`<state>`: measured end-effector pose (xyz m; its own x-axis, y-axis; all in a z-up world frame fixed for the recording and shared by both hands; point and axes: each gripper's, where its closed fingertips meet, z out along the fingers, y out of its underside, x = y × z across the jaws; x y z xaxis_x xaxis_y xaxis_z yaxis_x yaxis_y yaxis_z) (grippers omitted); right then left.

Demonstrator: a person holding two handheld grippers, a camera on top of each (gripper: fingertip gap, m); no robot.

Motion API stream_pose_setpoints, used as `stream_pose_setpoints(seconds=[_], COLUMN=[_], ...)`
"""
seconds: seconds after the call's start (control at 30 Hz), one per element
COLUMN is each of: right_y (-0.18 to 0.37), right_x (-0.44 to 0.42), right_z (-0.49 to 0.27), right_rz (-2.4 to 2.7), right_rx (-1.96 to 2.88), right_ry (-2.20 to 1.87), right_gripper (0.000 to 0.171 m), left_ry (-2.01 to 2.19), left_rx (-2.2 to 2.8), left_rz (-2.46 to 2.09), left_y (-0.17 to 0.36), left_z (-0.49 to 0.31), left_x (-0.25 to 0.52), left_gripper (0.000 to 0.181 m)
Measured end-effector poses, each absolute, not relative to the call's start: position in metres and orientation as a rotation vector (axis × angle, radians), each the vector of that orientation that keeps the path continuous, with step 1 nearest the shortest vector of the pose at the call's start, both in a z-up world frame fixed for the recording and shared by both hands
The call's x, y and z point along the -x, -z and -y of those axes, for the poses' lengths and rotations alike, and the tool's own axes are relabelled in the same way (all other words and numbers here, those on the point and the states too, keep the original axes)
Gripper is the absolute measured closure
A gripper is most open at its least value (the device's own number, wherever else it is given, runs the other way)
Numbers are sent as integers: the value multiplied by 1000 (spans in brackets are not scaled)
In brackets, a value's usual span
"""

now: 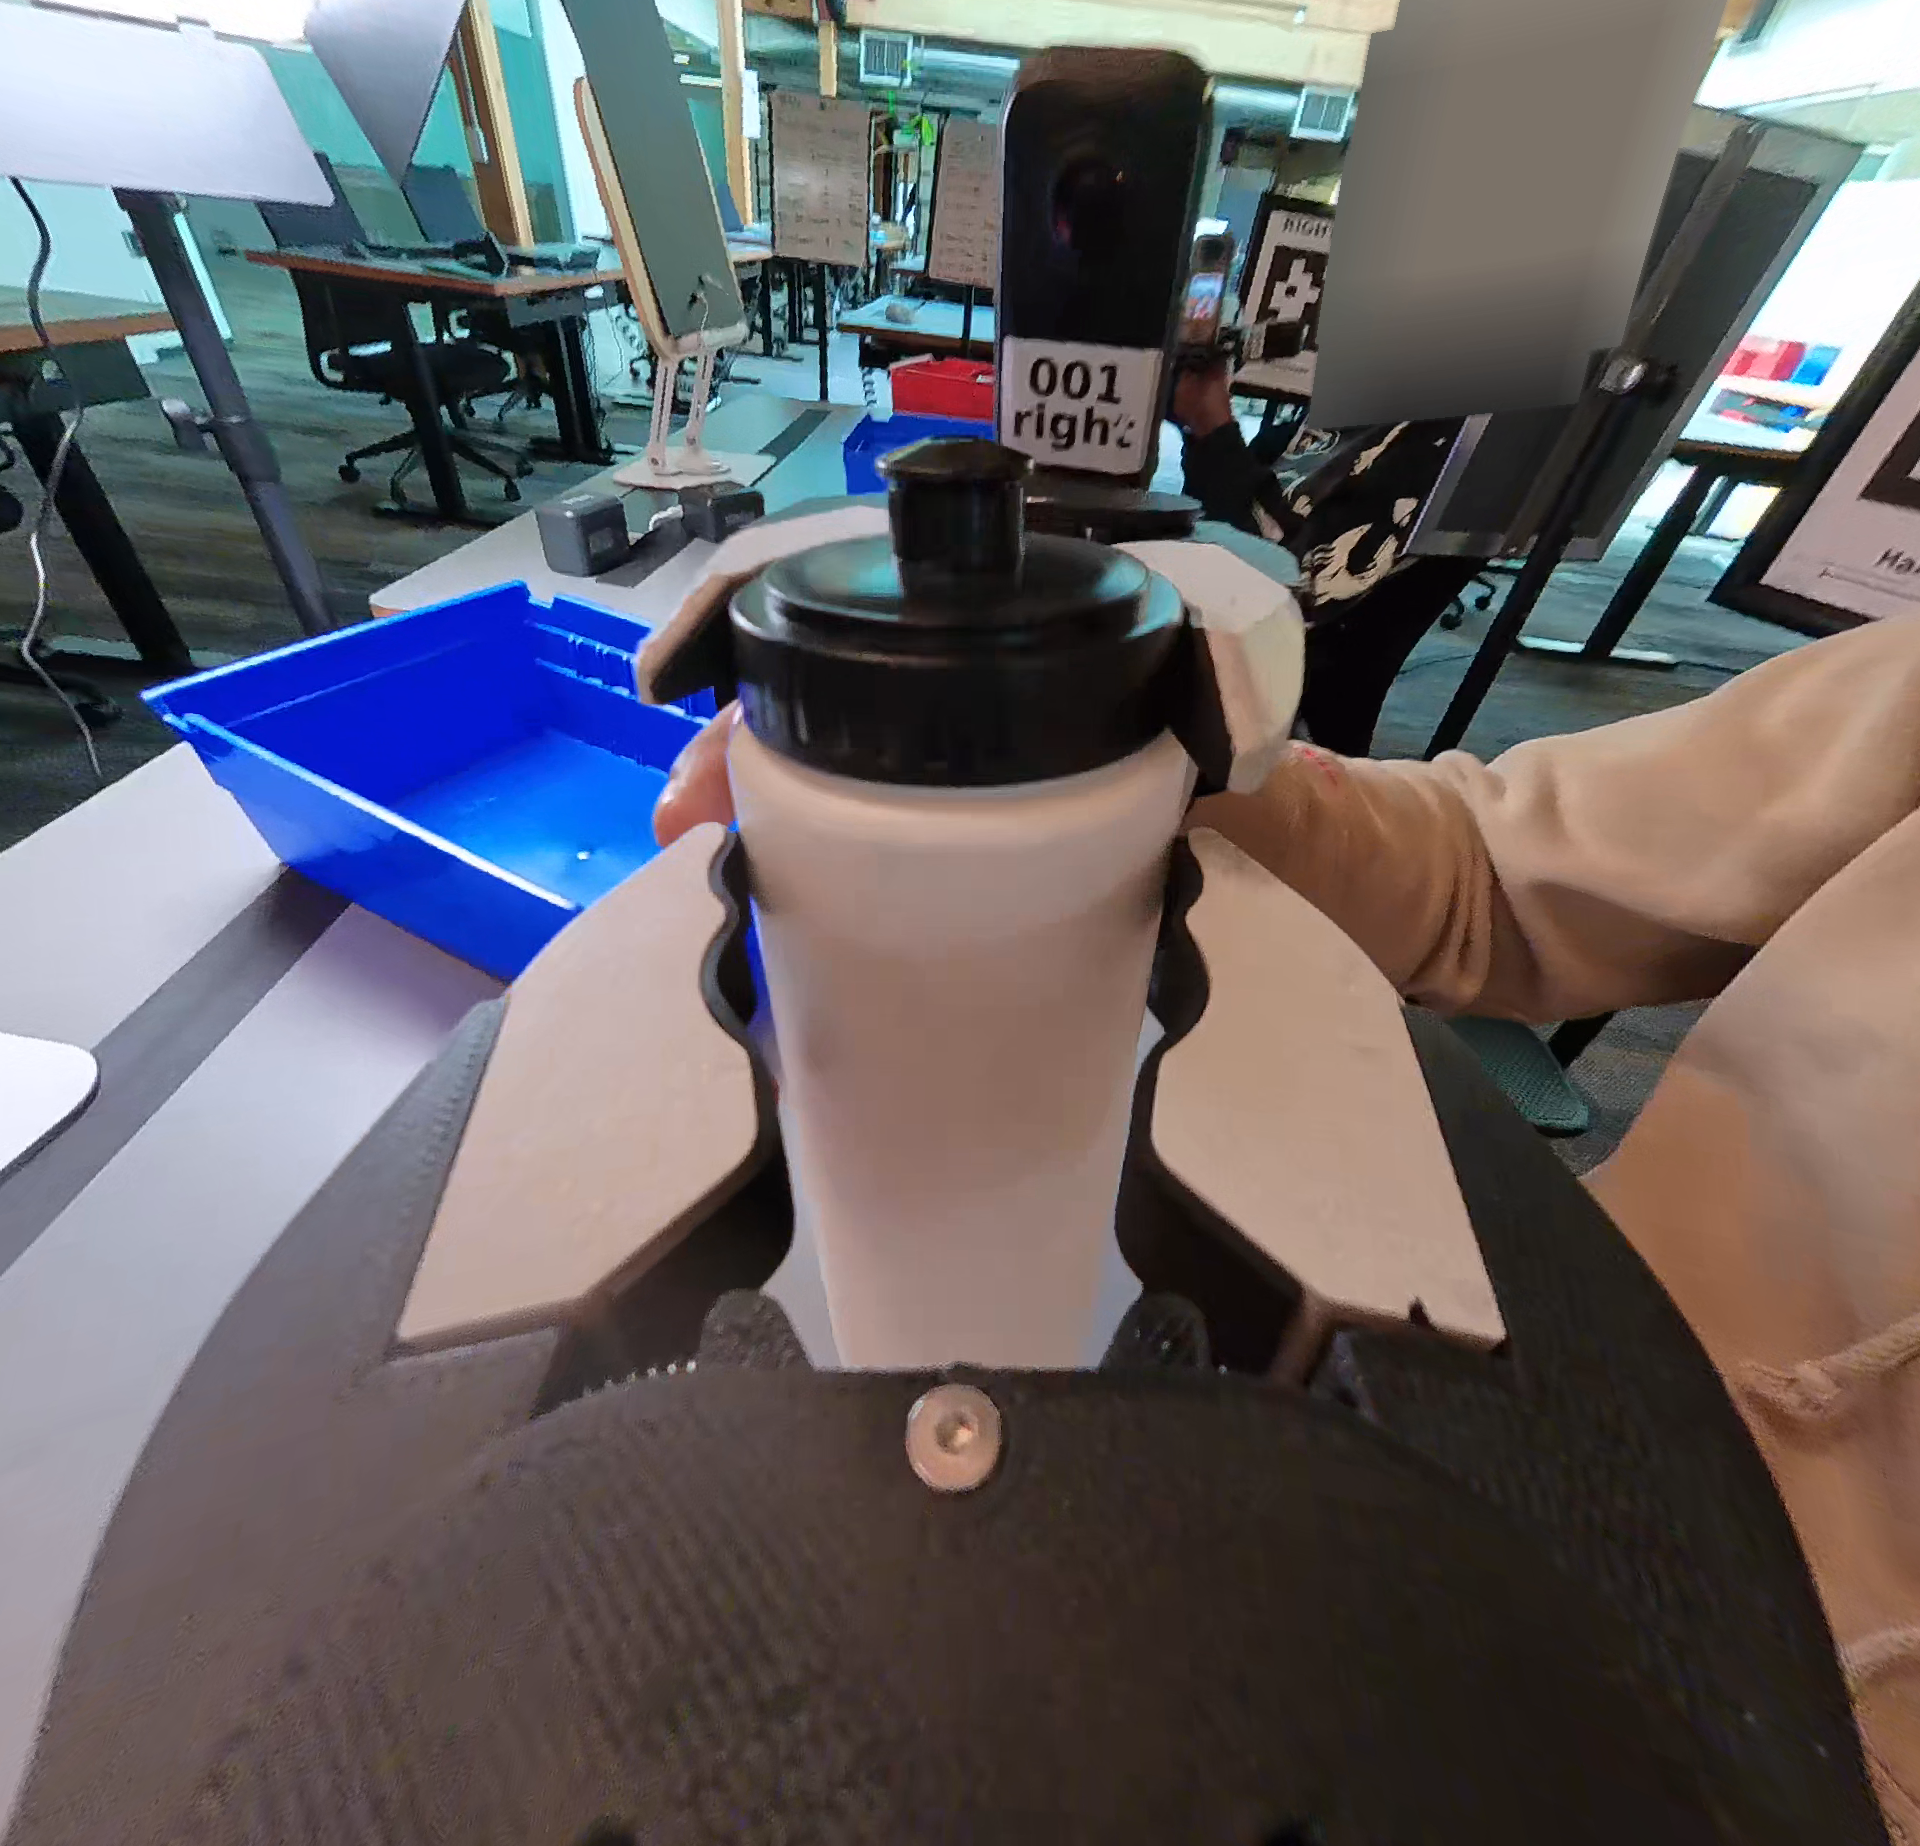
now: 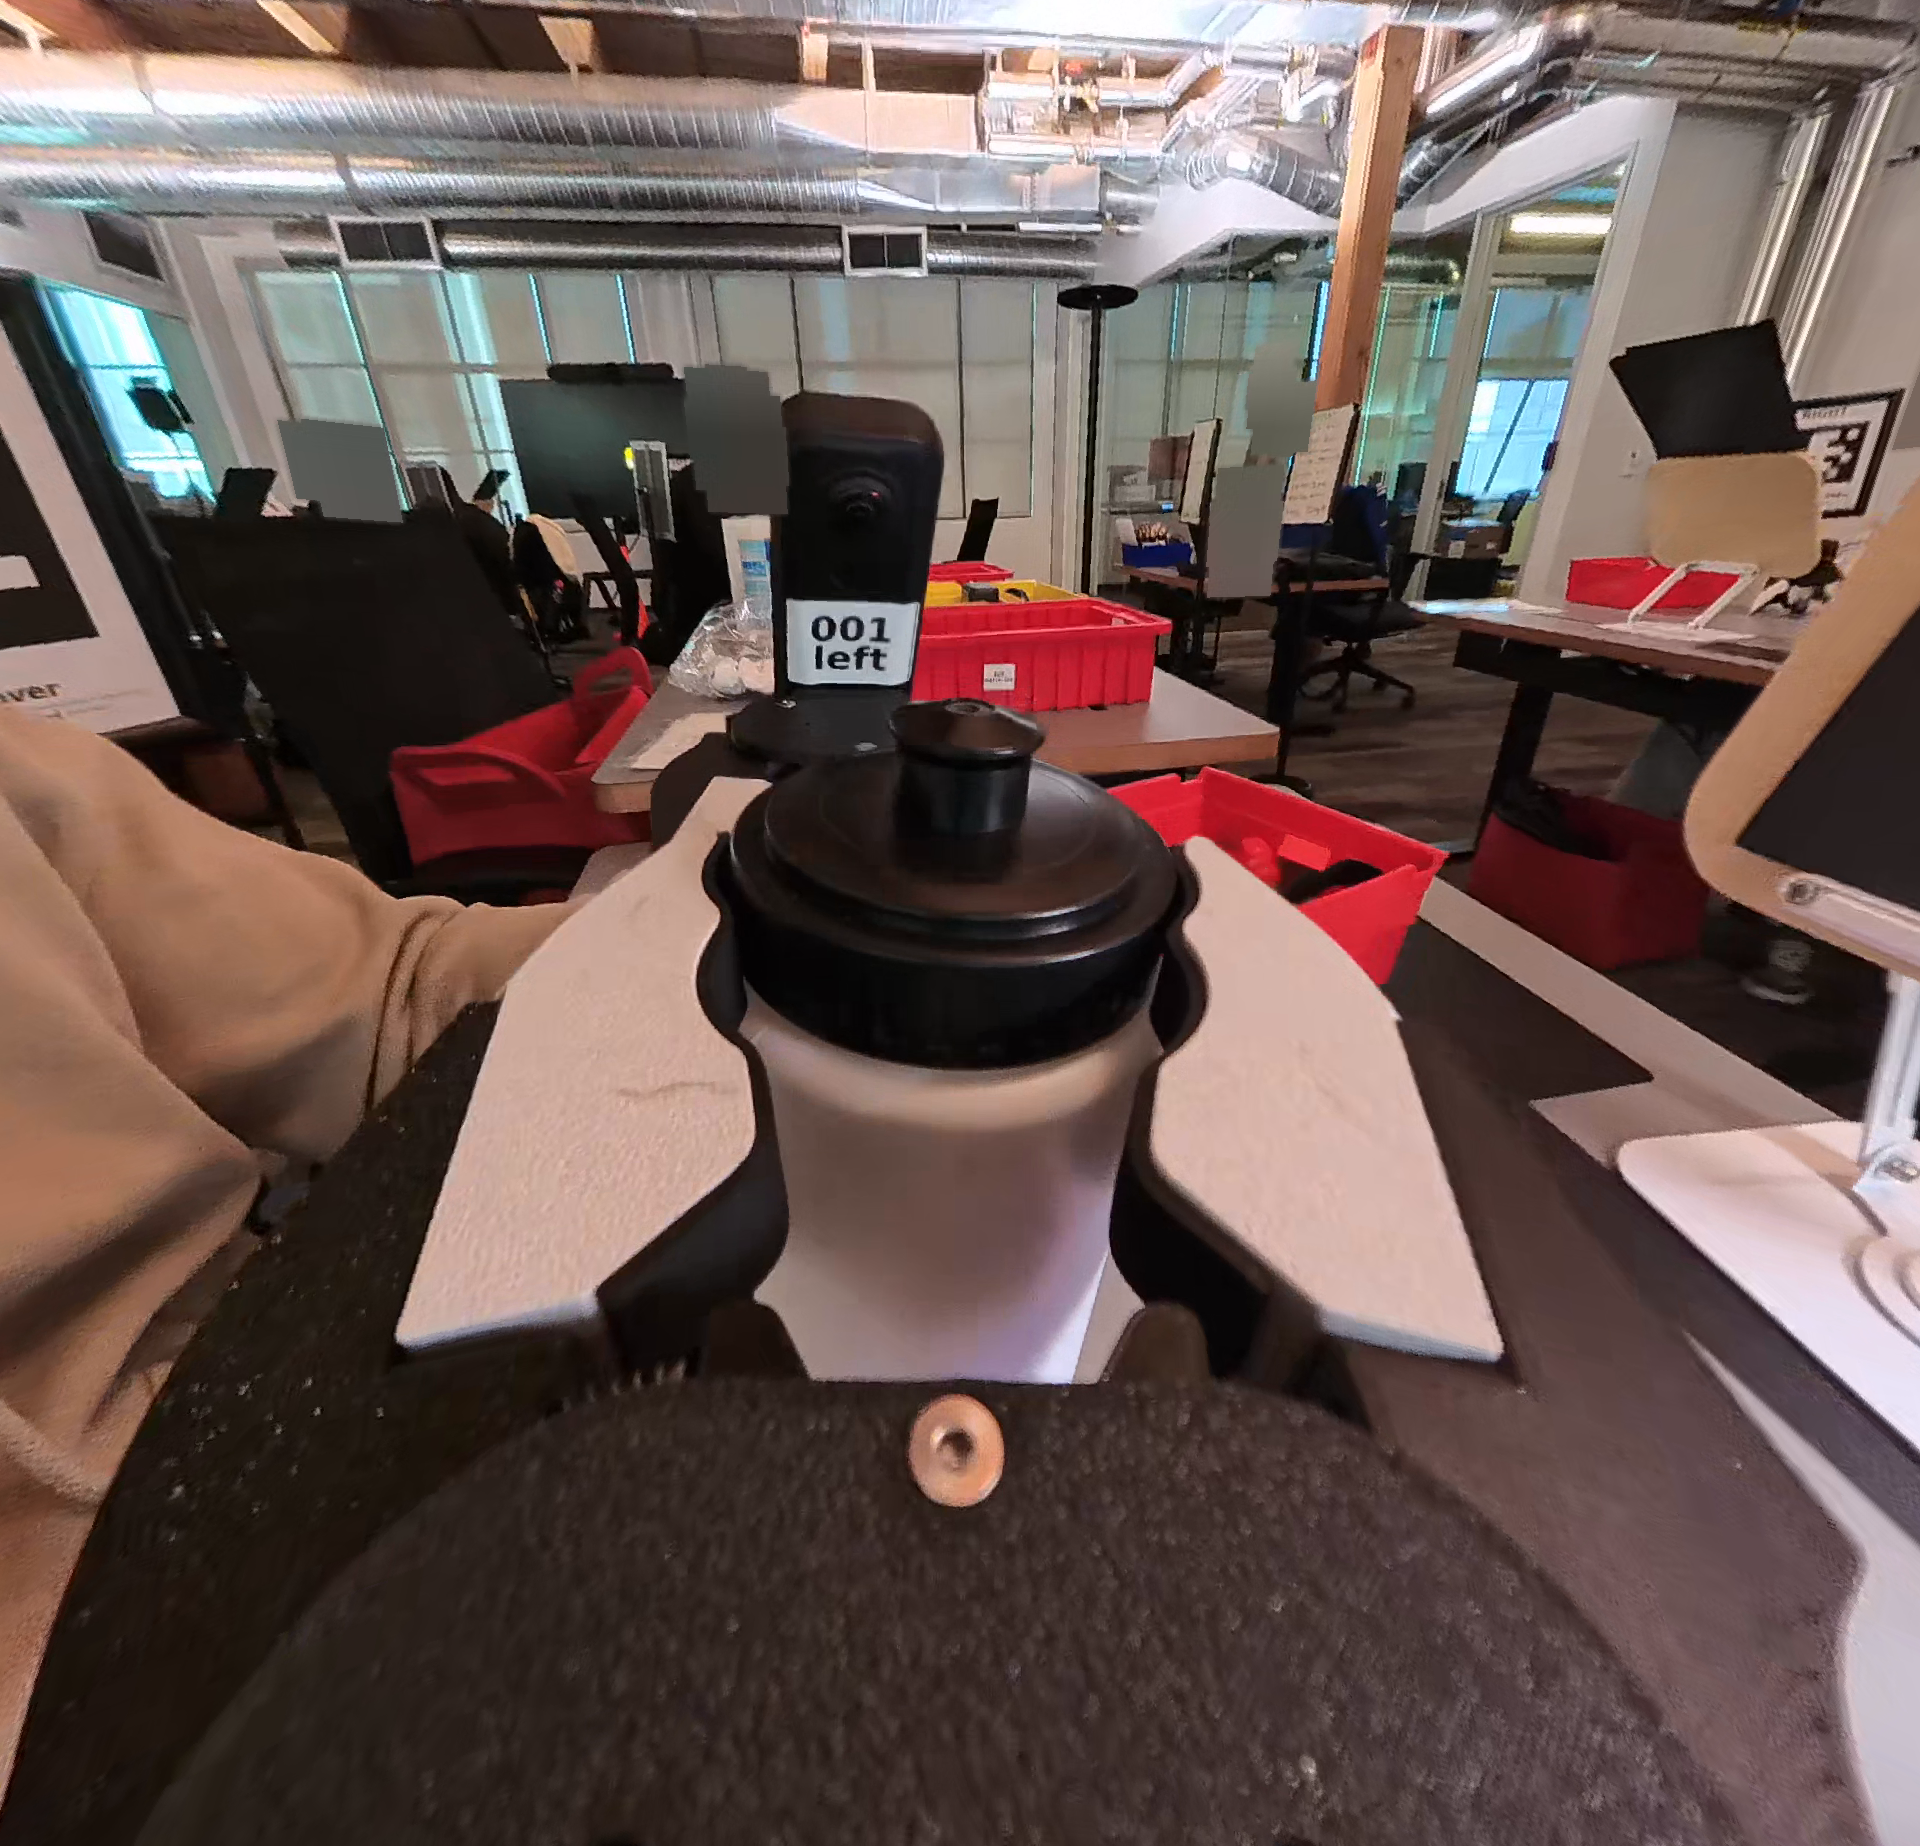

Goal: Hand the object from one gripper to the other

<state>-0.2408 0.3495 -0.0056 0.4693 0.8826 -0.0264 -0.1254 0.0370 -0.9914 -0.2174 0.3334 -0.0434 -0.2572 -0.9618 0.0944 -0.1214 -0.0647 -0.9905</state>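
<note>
Gripping the white bottle from both sides at once, the two tools face each other w/ the bottle upright between them. In the left wrist view, the left tool has its pale fingers closed on the bottle's white body, below the black cap; the right tool shows beyond it, its fingers against the cap's sides. In the right wrist view, the right tool is closed higher up, its dark inner pads hugging the cap and the bottle's shoulder. Neither tool has a visible gap to the bottle. Bottle is held up off the tabletop, just right of a blue bin that sits on it. A beige sleeve reaches in from the right behind the bottle. Red bins sit on desks farther back in the office.
</note>
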Motion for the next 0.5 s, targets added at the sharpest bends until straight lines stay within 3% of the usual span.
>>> stream_pose_setpoints(seconds=[0.13, 0.5], right_y=[21, 4], right_x=[254, 218], right_z=[-352, -348], right_rz=[809, 811], right_rx=[1355, 1348], right_ry=[-864, -836], right_gripper=[94, 90], left_ry=[1410, 1428], left_rx=[1252, 1267], left_rz=[-1519, -1467], left_y=[61, 46], left_z=[-329, -349], left_x=[211, 227], left_gripper=[94, 95])
